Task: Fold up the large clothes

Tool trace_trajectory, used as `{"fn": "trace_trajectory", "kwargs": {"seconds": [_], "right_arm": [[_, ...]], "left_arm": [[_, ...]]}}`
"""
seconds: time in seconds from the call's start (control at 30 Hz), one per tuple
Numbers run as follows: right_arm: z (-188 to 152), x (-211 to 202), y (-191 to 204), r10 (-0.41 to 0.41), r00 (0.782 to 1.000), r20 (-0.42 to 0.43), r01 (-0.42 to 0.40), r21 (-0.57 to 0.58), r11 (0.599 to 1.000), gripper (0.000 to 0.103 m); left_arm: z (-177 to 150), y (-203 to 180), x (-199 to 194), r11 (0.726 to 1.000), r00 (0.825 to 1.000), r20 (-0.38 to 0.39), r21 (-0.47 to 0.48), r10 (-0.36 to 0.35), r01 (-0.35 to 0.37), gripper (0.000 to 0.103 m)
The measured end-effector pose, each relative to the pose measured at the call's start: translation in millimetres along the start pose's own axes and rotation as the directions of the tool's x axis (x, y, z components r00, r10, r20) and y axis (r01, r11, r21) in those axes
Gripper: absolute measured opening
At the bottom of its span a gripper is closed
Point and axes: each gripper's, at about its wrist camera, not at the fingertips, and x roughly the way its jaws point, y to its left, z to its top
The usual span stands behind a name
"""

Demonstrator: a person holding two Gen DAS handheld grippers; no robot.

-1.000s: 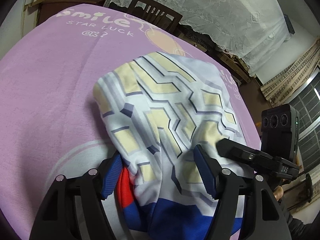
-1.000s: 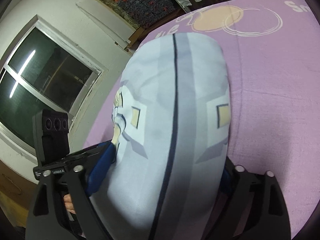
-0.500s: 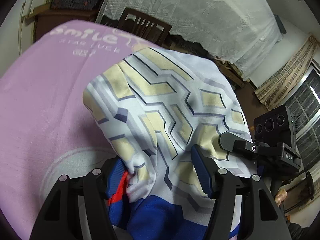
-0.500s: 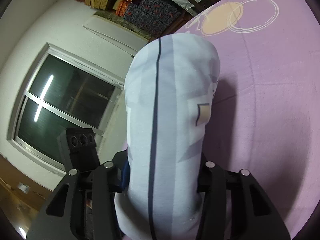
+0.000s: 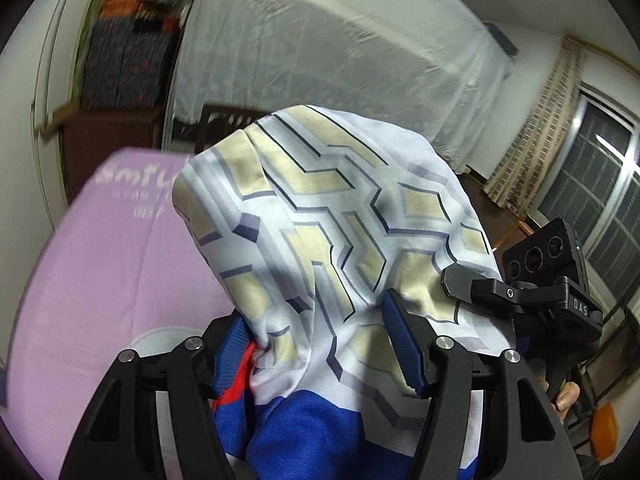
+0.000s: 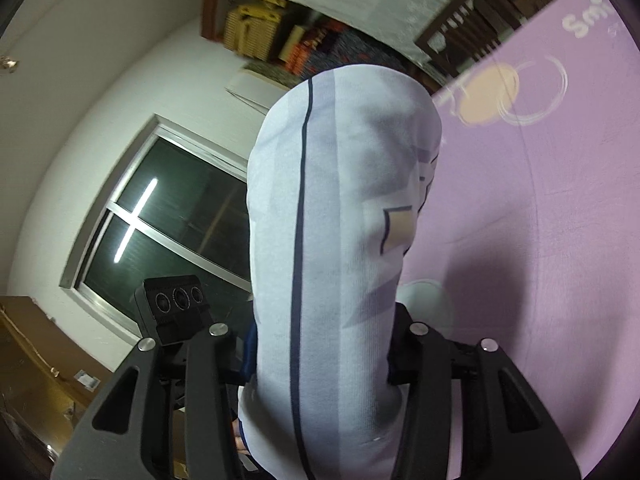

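Note:
A large white garment (image 5: 332, 216) with beige and navy geometric print and a blue and red part near the bottom hangs bunched above the pink blanket (image 5: 100, 280). My left gripper (image 5: 314, 320) is shut on a thick fold of it, blue pads (image 5: 400, 344) pressing the cloth on both sides. In the right wrist view the same garment (image 6: 340, 200) shows a plain pale side with a navy stripe. My right gripper (image 6: 324, 332) is shut on it, with the fingertips hidden by cloth. The blanket (image 6: 540, 200) lies below to the right.
A dark wooden chair (image 5: 224, 124) stands at the blanket's far edge, beside furniture under a white lace cover (image 5: 340, 60). A dark window (image 6: 172, 216) is on the white wall. Stacked boxes (image 6: 256, 36) sit on a shelf. The other device's camera block (image 5: 544, 256) is close on the right.
Both grippers have risen with the garment, lifting it off the blanket. The right jaws closed in from wide to a tight squeeze on the cloth. More of the room now shows.

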Motion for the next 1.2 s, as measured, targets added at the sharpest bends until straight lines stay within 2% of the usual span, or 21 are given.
{"fn": "trace_trajectory", "kwargs": {"seconds": [0.17,0.3,0.43,0.57,0.7,0.9,1.0,1.1,1.2], "right_arm": [[-19.7,-52.1,43.9,0.02,0.997,0.069,-0.017,-0.041,0.999,0.044],[-53.2,-105.9,69.1,0.017,0.991,0.133,-0.008,-0.069,0.998,0.044],[-85.6,-155.3,75.2,0.025,0.98,0.197,-0.009,-0.079,0.997,0.044],[-110.6,-195.2,67.4,0.025,0.967,0.254,-0.007,-0.072,0.997,0.044],[-128.1,-227.5,39.7,0.016,0.955,0.296,-0.008,-0.029,1.0,0.044],[-134.9,-237.0,-34.9,0.008,0.956,0.293,-0.043,0.113,0.993,0.044],[-137.9,-236.7,-79.7,-0.027,0.96,0.28,-0.031,0.2,0.979,0.044],[-143.3,-239.6,-113.6,-0.077,0.963,0.26,0.003,0.273,0.962,0.044],[-149.2,-244.6,-142.6,-0.127,0.962,0.243,0.04,0.333,0.942,0.044]], "left_arm": [[-11.1,-61.0,-43.6,0.996,0.998,0.053,0.094,-0.015,0.01,0.064],[-30.1,-105.7,-60.7,0.987,0.997,0.068,0.156,-0.043,0.032,0.064],[-51.6,-152.8,-66.4,0.971,0.995,0.082,0.236,-0.061,0.04,0.064],[-68.3,-188.0,-54.8,0.954,0.994,0.065,0.293,-0.086,0.064,0.064],[-79.0,-204.7,-21.7,0.946,0.997,0.021,0.318,-0.071,0.061,0.064],[-94.8,-194.5,59.0,0.956,0.991,-0.125,0.28,-0.057,0.09,0.064],[-107.2,-188.3,102.3,0.963,0.977,-0.204,0.246,-0.058,0.108,0.064],[-120.3,-182.5,145.6,0.969,0.953,-0.294,0.207,-0.072,0.137,0.064],[-133.6,-181.2,174.9,0.969,0.933,-0.351,0.194,-0.075,0.151,0.065]]}}
